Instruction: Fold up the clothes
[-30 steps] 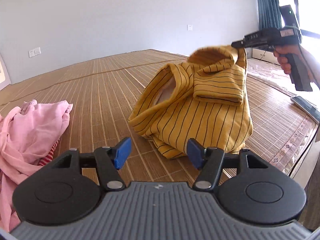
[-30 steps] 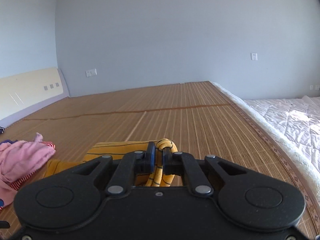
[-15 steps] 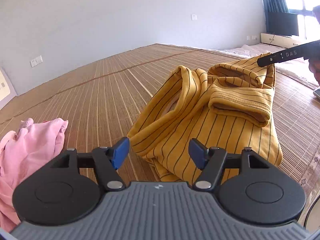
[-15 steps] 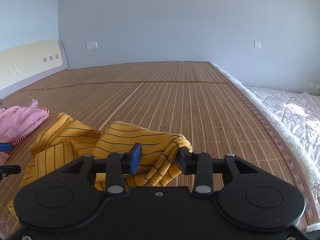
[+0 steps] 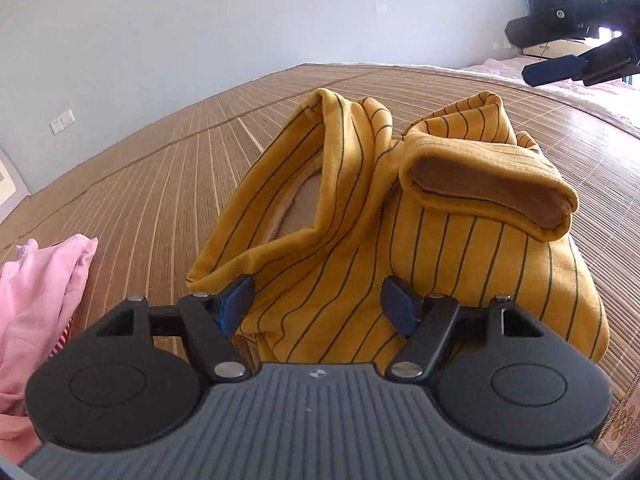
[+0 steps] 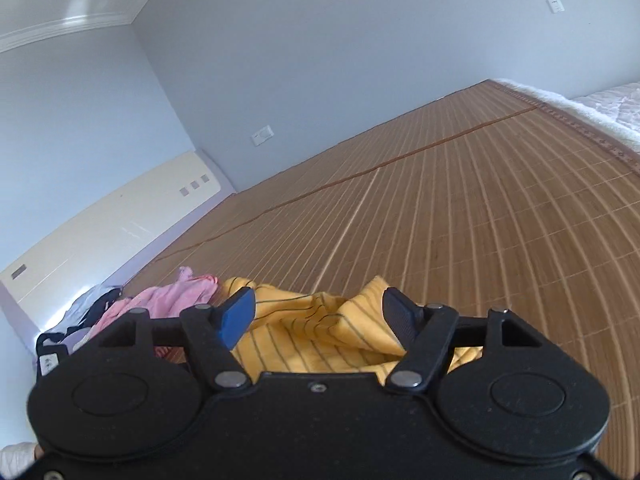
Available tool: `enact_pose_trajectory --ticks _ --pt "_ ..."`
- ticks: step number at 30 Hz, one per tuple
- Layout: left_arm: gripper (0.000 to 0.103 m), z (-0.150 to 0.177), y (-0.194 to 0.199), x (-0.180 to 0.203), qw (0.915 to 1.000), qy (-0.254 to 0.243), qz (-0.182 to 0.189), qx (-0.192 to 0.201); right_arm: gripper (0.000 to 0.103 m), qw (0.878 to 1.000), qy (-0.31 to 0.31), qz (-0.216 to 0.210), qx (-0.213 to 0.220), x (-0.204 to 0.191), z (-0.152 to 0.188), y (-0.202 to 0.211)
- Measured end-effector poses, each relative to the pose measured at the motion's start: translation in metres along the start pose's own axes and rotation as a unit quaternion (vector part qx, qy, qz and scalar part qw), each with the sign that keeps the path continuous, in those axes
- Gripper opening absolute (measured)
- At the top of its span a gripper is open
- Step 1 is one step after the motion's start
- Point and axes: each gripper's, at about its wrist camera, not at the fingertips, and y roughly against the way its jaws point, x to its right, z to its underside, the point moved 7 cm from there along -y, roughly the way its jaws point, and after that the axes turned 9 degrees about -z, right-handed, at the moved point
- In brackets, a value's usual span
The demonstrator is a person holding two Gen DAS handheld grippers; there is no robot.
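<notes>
A yellow garment with thin dark stripes lies bunched and partly folded on the bamboo mat, a sleeve cuff lying across its top. My left gripper hovers open just over its near edge, nothing between the blue pads. The right gripper shows at the top right of the left wrist view, raised clear of the cloth. In the right wrist view that gripper is open and tilted, with the yellow garment lying below and beyond its fingers.
A pink garment lies heaped to the left, also seen as pink garment beside dark and white clothes. The bamboo mat stretches far back. A white quilt borders the mat's right side. A cream headboard stands left.
The right gripper opened, let go of the yellow garment's top edge and lifted away upward; the cloth dropped onto the mat. My left gripper moved closer over the garment.
</notes>
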Motion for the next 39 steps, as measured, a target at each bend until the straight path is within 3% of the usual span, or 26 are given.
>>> enact_pose_trajectory --ticks 3,6,11,13,14,15,16,17,19,22,25,26,31,33,35,36,38,39 --pt "0.075 0.004 0.006 0.001 1.0000 -0.003 0.003 0.003 0.071 0.999 0.026 -0.037 -0.024 -0.019 0.005 -0.018" --pt "0.075 0.009 0.010 0.002 1.0000 -0.003 0.004 0.007 0.071 0.997 0.051 -0.049 -0.023 -0.036 0.012 -0.033" --pt "0.075 0.011 0.015 0.004 1.0000 0.000 0.001 0.007 0.071 0.986 0.139 0.030 -0.086 -0.040 0.034 -0.054" --pt "0.075 0.012 0.017 0.005 1.0000 -0.005 0.001 0.008 0.070 0.984 0.137 0.029 -0.108 -0.038 0.040 -0.053" --pt "0.075 0.012 0.018 0.006 1.0000 -0.003 0.001 0.008 0.064 0.985 0.135 0.028 -0.107 -0.037 0.040 -0.049" --pt "0.075 0.012 0.018 0.005 1.0000 -0.001 0.001 0.008 0.047 0.984 0.137 0.024 -0.109 -0.037 0.040 -0.047" --pt "0.075 0.013 0.017 0.004 1.0000 0.001 0.001 0.007 0.036 0.983 0.142 0.019 -0.113 -0.039 0.040 -0.046" --pt "0.075 0.013 0.017 0.004 1.0000 0.002 0.001 0.006 0.013 0.983 0.145 0.021 -0.113 -0.041 0.038 -0.044" --pt "0.075 0.013 0.017 0.004 1.0000 -0.003 -0.001 0.008 0.005 0.981 0.158 0.057 -0.093 -0.037 0.027 -0.033" --pt "0.075 0.013 0.020 0.005 0.9999 -0.013 -0.005 0.007 0.005 0.972 0.167 0.166 -0.027 -0.011 0.002 -0.005" --pt "0.075 0.013 0.021 0.007 0.9997 -0.021 -0.008 0.008 0.005 0.925 0.196 0.325 -0.001 0.031 -0.012 0.024" --pt "0.075 0.013 0.022 0.008 0.9997 -0.022 -0.009 0.008 0.005 0.912 0.195 0.361 -0.003 0.044 -0.014 0.030" --pt "0.075 0.013 0.024 0.008 0.9998 -0.018 -0.009 0.006 0.010 0.876 0.178 0.447 -0.031 0.090 -0.015 0.046" --pt "0.075 0.013 0.025 0.006 0.9998 -0.015 -0.006 0.007 0.030 0.870 0.182 0.458 -0.024 0.092 -0.017 0.052" --pt "0.075 0.012 0.025 0.000 0.9999 -0.008 -0.005 0.014 0.043 0.869 0.188 0.458 -0.007 0.086 -0.020 0.058" --pt "0.075 0.011 0.027 -0.003 0.9998 -0.007 -0.005 0.018 0.042 0.870 0.189 0.454 0.003 0.082 -0.021 0.060" --pt "0.075 0.010 0.033 -0.008 0.9995 -0.012 -0.010 0.027 0.042 0.884 0.183 0.430 0.022 0.071 -0.023 0.063" --pt "0.075 0.010 0.035 -0.012 0.9993 -0.014 -0.015 0.030 0.042 0.899 0.175 0.401 0.027 0.065 -0.021 0.061"
